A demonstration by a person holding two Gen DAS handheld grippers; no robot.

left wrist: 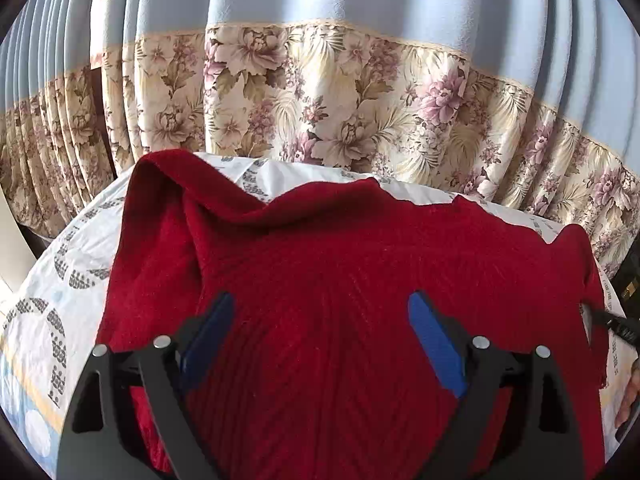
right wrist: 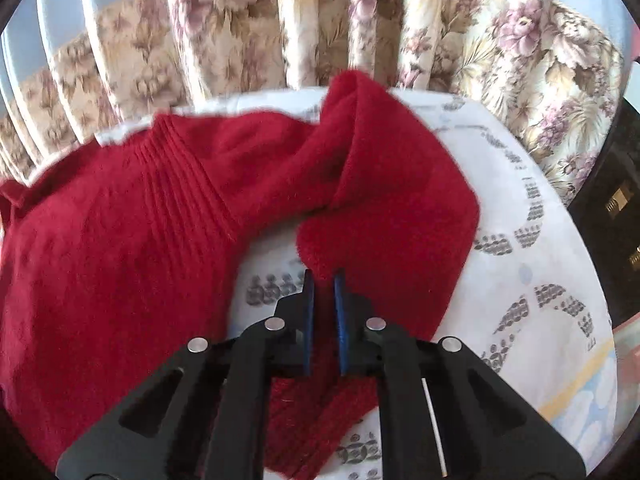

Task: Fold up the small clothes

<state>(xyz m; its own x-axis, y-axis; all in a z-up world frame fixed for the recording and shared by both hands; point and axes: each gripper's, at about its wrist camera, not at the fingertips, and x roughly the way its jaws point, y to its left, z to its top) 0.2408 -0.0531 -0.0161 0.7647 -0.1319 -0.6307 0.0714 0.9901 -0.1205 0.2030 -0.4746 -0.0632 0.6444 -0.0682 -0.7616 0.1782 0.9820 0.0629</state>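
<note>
My right gripper (right wrist: pixel 323 276) pinches the red sweater (right wrist: pixel 120 240) by a folded sleeve at centre frame, ready to draw it inward; my left gripper (left wrist: pixel 320 304) hangs wide open, empty, over the sweater's body on the patterned cloth (left wrist: pixel 60 280).

There was one red knitted sweater (left wrist: pixel 340 280), and it lay on one bench (left wrist: pixel 68 264) under a single white cloth printed with grey dotted arcs. Two tools were in view, the left tool (left wrist: pixel 320 320) with two blue pads set wide apart and the right tool (right wrist: pixel 323 280) with two blue pads drawn close on a fold of the red knit. One curtain (left wrist: pixel 320 92) hung behind, made up of two bands, a pale blue one above a floral one.
</note>
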